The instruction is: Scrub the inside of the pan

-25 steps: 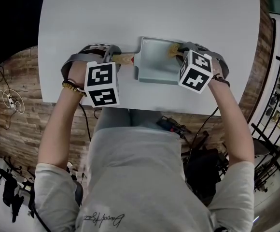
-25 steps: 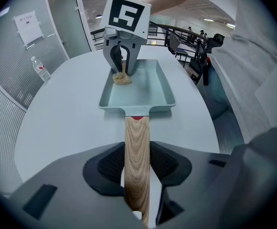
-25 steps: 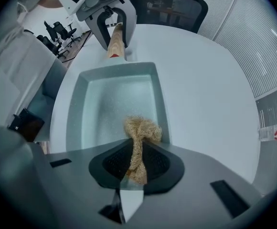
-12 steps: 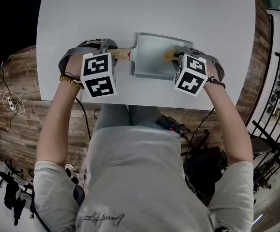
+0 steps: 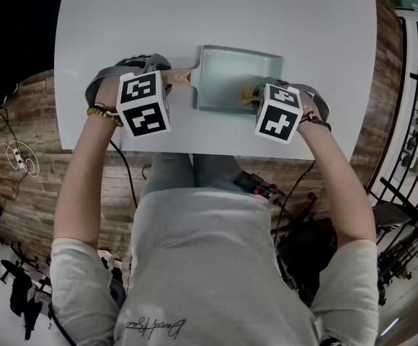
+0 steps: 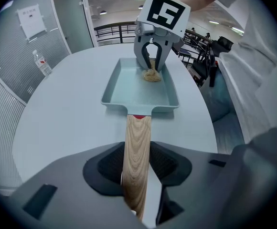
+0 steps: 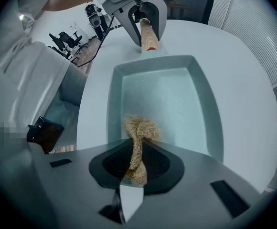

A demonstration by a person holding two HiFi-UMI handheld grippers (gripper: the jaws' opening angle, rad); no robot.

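**Handle Pinned, Scrubber Down in the Pan**

A pale teal rectangular pan [image 5: 227, 74] lies on the white counter [image 5: 194, 13]. The left hand-held gripper [image 6: 137, 165] pinches the pan's wooden handle [image 6: 137, 137]. At the pan's end opposite the handle, the right hand-held gripper [image 7: 137, 163] clamps a tan fibrous scrubber [image 7: 141, 130] onto the speckled floor. The pan looks rigid, light and slick, so the grained handle seems the surest hold. The scrubber looks soft and squashy.
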